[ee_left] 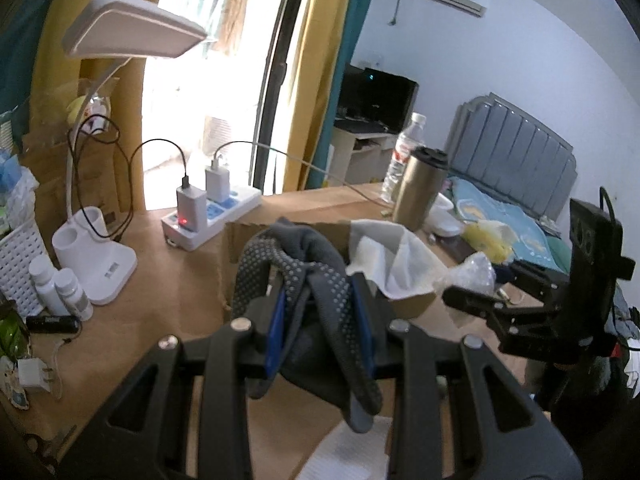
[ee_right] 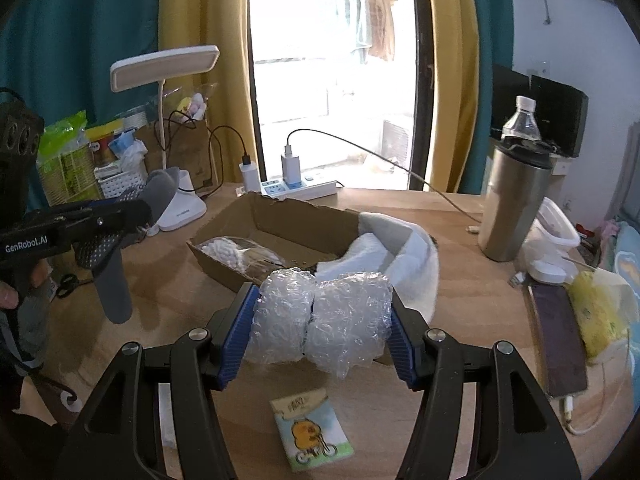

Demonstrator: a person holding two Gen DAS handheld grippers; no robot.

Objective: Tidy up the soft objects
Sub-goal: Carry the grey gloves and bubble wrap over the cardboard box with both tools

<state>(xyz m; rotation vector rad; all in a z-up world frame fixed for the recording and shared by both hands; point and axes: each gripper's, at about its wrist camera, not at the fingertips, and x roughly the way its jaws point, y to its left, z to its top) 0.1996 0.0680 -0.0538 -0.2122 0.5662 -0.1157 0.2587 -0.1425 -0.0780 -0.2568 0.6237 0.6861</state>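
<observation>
Left gripper (ee_left: pixel 320 320): one, jaws pinching one grey dotted sock (ee_left: pixel 312 280) above the table (ee_left: pixel 160 280).
Right gripper (ee_right: pixel 320 328): one, jaws clamping one bubble wrap wad (ee_right: pixel 320 316) before the box.
Cardboard box (ee_right: pixel 280 220): one, holding one cotton swab bag (ee_right: pixel 236 252); one white cloth (ee_right: pixel 408 264) draped over its end.
Tissue packs: one (ee_right: pixel 312 428).

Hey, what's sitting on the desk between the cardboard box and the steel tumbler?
A white cloth, draped over the cardboard box's right end, fills the stretch toward the steel tumbler; the right wrist view shows it best.

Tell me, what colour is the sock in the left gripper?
Grey sock with rows of small pale dots, clearest in the left wrist view.
</observation>
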